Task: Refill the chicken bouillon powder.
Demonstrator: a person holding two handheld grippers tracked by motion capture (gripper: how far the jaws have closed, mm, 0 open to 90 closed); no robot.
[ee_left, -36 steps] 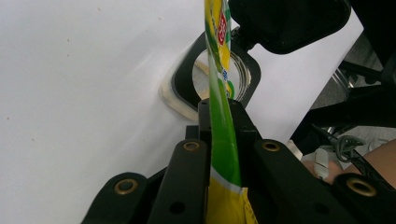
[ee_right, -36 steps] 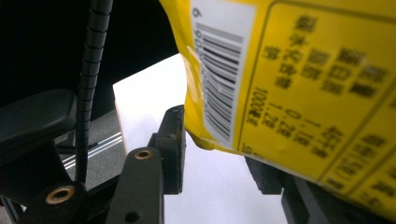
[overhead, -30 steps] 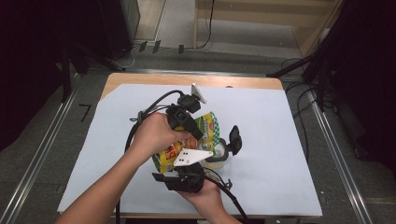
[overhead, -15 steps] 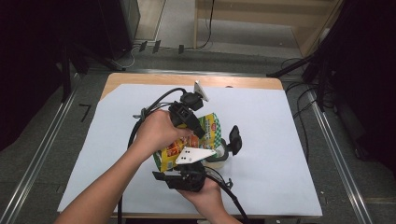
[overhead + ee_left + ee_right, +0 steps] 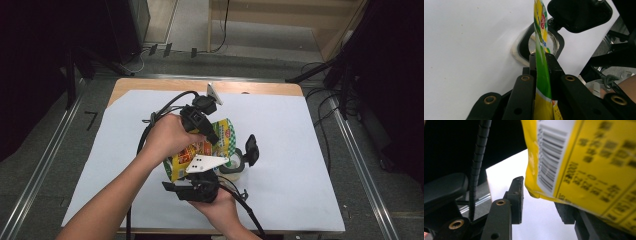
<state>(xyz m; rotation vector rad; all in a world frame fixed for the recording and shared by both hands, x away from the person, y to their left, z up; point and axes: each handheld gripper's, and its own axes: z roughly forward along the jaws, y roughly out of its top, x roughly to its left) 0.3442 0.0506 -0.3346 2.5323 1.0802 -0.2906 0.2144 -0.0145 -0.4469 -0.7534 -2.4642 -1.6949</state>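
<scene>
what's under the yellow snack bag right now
Below the bag, which the left tool pinches, stands a jar with a black hinged lid swung open, on the white sheet. The bag hides part of the mouth; its contents cannot be made out.

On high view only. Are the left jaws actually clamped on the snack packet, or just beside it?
Observer: Clamped. In the left gripper view, the left gripper has both pads pressed on the packet, seen edge-on.
Operator: And the right?
Observer: The right gripper is open. The packet's barcode corner hangs over the gap, clear of the near pad.
Operator: Where's the packet aimed?
Observer: In the left gripper view, its far end lines up with the jar, whose mouth is uncovered, black lid raised beside it.
</scene>
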